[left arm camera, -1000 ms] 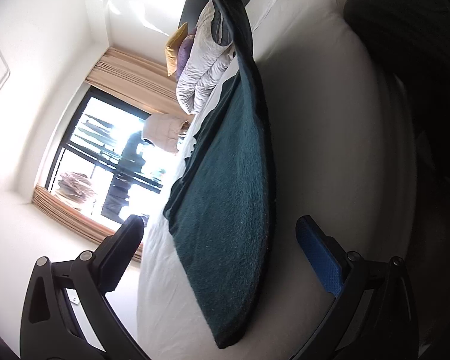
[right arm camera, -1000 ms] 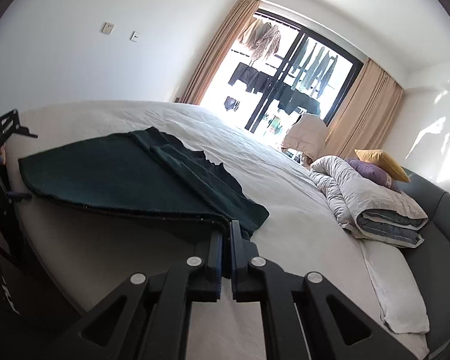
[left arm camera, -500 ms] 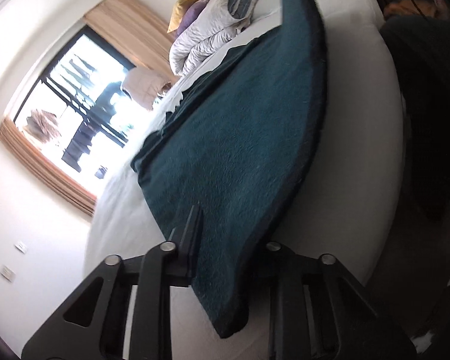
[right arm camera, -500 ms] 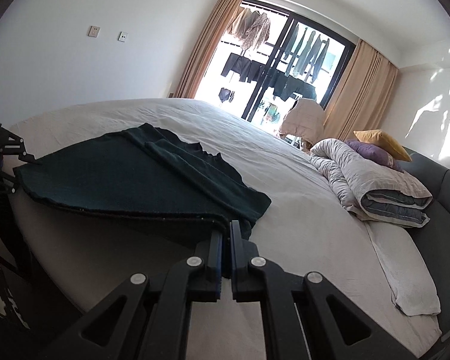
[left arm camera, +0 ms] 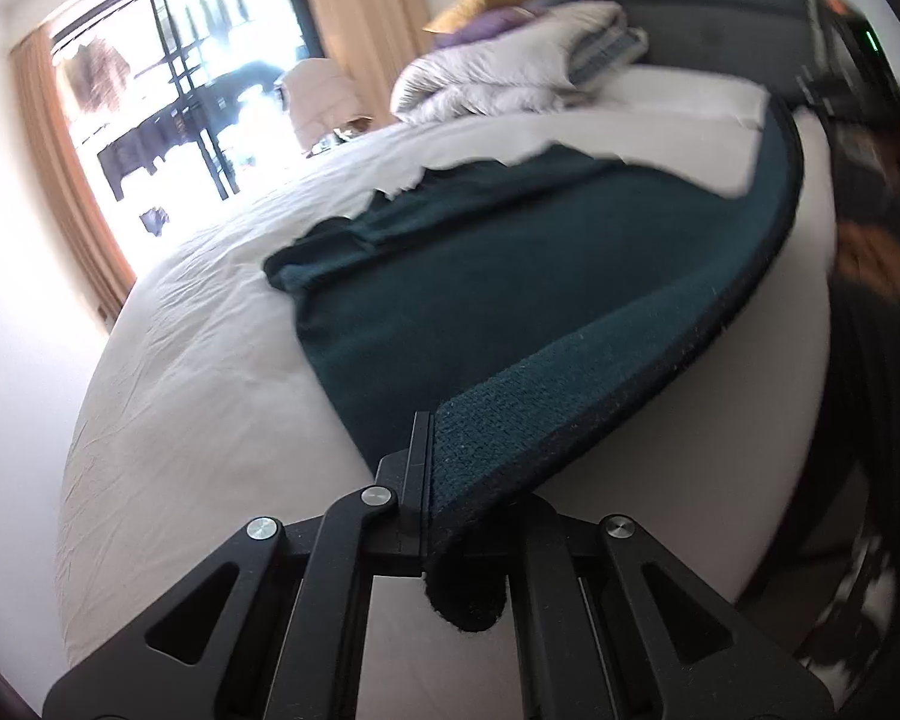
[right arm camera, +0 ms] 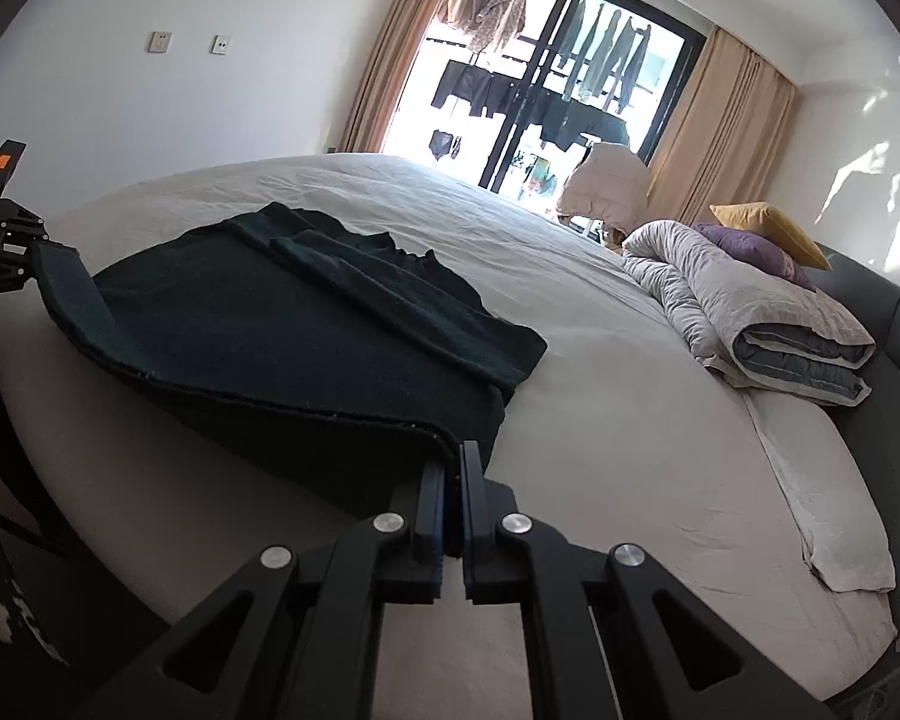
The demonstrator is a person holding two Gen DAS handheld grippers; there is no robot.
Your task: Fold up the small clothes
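Both corners pinched now, left gripper (left arm camera: 429,468) and right gripper (right arm camera: 453,480) each clamped on the dark green garment (right arm camera: 306,324) lying on the bed (right arm camera: 600,420) beside its near edge, fold not yet made.

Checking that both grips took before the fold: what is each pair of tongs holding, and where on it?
Both hold the dark green garment by its near edge: left tongs on one corner, right tongs on the other.
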